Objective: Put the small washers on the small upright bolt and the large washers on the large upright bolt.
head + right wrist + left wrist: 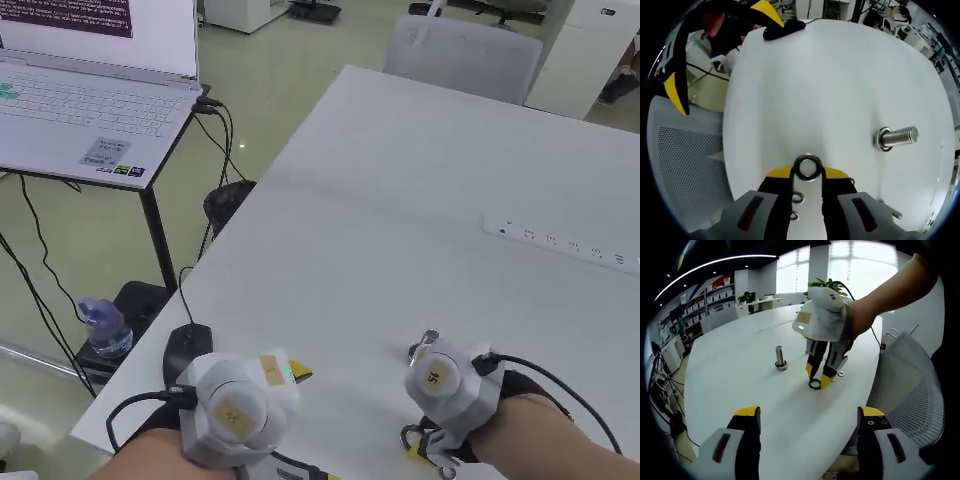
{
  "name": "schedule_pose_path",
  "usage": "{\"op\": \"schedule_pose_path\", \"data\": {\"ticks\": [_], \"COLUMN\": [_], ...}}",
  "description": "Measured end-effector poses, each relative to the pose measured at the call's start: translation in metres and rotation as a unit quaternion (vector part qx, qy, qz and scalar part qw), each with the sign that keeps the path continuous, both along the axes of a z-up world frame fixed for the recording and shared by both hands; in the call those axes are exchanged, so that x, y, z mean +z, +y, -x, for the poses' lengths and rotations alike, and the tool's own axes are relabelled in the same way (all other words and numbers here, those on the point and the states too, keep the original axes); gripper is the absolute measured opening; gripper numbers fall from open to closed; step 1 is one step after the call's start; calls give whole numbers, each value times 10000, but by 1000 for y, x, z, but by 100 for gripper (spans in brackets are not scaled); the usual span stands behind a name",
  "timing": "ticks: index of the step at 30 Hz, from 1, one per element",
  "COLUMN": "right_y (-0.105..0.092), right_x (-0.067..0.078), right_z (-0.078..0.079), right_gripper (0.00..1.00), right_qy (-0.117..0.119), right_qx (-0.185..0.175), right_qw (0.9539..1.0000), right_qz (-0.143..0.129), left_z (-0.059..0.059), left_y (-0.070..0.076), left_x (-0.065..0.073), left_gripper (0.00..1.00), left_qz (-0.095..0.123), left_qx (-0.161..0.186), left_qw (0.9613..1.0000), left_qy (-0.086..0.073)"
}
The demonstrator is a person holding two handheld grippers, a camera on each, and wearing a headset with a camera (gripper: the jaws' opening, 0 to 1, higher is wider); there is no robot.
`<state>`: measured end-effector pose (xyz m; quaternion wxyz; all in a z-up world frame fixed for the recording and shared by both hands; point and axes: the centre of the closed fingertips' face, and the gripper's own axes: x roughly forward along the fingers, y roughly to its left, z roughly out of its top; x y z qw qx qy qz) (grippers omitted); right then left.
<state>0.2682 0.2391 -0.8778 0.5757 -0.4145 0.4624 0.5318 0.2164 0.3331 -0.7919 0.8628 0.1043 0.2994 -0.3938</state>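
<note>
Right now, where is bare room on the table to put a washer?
Free: the tabletop between the power strip and the right gripper, and beyond the upright bolt. Crowded: around the large washer and small washers at its tips.

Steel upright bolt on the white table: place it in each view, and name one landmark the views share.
Head view: the steel upright bolt peeks out just above the right gripper, low, right of centre.
Left gripper view: the bolt stands left of centre, left of that gripper.
Right gripper view: the bolt, right of centre, sideways in the picture.
Shared landmark: the right gripper, shut on a dark ring washer.
</note>
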Motion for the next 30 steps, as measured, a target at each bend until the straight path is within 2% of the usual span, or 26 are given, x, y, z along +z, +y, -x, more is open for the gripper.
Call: {"op": "schedule_pose_path", "data": {"ticks": [5,12,24,30], "right_y": [-8,-23,-46,-52], "right_x": [10,33,72,91], "right_z": [-1,-9,-27,-45], "right_gripper": [21,21,21,21], "right_qy": [49,151,-4,-66], "right_qx": [-64,-259,-520,-705], "right_qw": [10000,9995,9985,9972], "right_qz": [-24,-74,-148,-220], "left_z": [-1,-2,-4,-5], "left_y": [-1,-1,-4,-7], "left_x": [2,2,3,6], "left_gripper": [82,87,92,95], "left_qz": [28,45,101,184], "left_qx": [18,56,81,135], "left_qw": [10000,10000,9999,9997], "left_qy": [-49,-52,-32,-69]}}
